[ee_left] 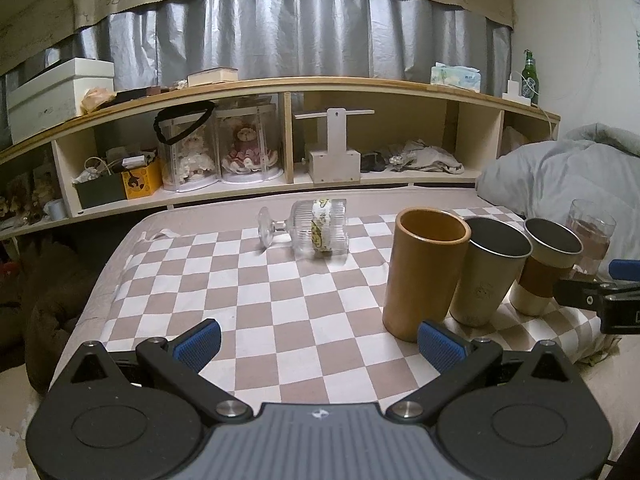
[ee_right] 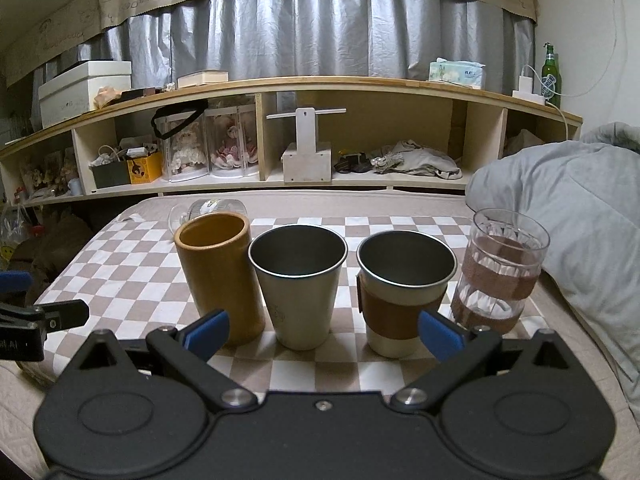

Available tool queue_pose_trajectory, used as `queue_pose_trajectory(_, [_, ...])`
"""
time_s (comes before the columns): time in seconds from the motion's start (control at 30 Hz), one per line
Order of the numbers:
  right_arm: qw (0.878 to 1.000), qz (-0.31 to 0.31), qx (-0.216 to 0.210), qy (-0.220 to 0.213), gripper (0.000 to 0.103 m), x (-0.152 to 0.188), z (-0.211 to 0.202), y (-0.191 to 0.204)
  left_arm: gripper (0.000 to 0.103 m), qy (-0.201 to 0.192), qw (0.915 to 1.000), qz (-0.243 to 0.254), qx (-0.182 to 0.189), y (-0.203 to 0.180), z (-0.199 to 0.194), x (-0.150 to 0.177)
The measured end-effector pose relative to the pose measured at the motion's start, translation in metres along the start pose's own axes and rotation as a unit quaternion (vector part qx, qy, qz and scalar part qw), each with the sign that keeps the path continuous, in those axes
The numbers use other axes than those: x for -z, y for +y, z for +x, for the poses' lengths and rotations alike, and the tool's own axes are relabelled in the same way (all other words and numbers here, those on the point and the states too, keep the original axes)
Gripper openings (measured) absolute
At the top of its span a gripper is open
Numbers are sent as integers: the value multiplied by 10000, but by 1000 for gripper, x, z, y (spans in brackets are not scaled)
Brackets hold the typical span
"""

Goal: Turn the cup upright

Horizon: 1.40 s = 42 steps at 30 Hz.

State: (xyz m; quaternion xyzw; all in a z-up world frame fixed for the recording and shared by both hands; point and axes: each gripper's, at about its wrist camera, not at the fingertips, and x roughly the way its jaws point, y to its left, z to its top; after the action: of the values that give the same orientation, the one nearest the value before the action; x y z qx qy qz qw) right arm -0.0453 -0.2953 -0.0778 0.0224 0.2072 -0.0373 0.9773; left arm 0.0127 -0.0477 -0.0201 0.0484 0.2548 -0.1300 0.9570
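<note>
A clear ribbed stemmed glass cup (ee_left: pixel 316 228) lies on its side at the far part of the checkered cloth (ee_left: pixel 256 304), foot to the left. In the right wrist view only its top (ee_right: pixel 212 206) shows behind the tan cup. My left gripper (ee_left: pixel 318 342) is open and empty, well short of the glass. My right gripper (ee_right: pixel 324 332) is open and empty, just in front of the row of upright cups. The right gripper's tip shows at the left wrist view's right edge (ee_left: pixel 608 286).
Upright in a row stand a tan cylinder cup (ee_right: pixel 218 272), a steel cup (ee_right: pixel 298 280), a steel cup with a brown sleeve (ee_right: pixel 404 292) and a clear glass with a brown band (ee_right: pixel 502 272). A grey duvet (ee_right: pixel 568 216) lies right. A shelf (ee_right: pixel 280 140) runs behind.
</note>
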Motion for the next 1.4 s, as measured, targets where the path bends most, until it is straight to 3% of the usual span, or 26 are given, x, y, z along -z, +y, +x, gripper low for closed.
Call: queue_pose_trajectory(1.4, [10000,-45,-15,13,102,2,1,0,103,16,9999,-95,-28,5,0,-1])
